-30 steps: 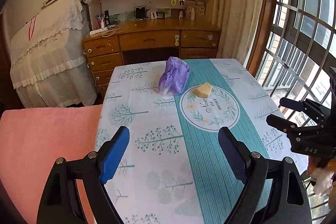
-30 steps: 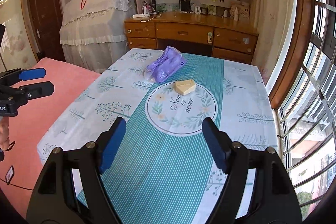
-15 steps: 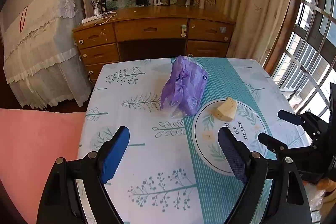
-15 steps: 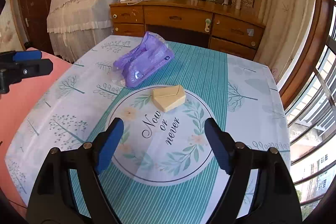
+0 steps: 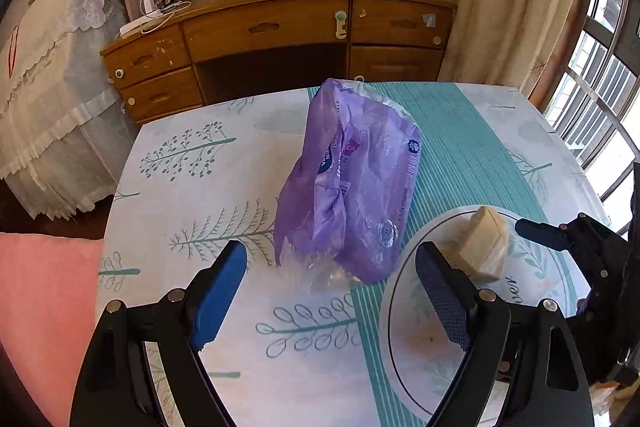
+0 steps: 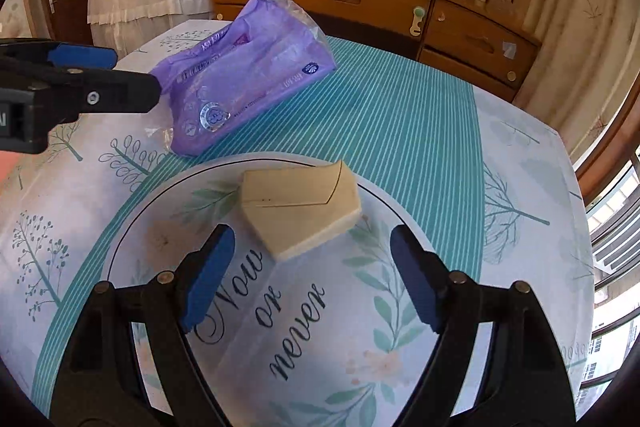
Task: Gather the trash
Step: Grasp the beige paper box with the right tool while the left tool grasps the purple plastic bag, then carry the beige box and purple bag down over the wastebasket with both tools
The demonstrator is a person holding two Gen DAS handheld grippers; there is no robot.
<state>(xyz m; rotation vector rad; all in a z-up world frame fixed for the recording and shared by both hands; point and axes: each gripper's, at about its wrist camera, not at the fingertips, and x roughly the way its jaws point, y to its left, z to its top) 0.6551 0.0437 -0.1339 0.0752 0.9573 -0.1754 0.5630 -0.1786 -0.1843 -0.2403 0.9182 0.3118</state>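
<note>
Right now both grippers hang over the table (image 5: 248,367), each with its jaws spread wide and nothing between them. Ahead of the left gripper (image 5: 332,287) lies a crumpled purple plastic bag (image 5: 356,187), on the tablecloth's white and teal parts. Just beyond the right gripper (image 6: 308,267) sits a small beige box (image 6: 300,207), inside the round printed design, beside the bag but apart from it.
</note>
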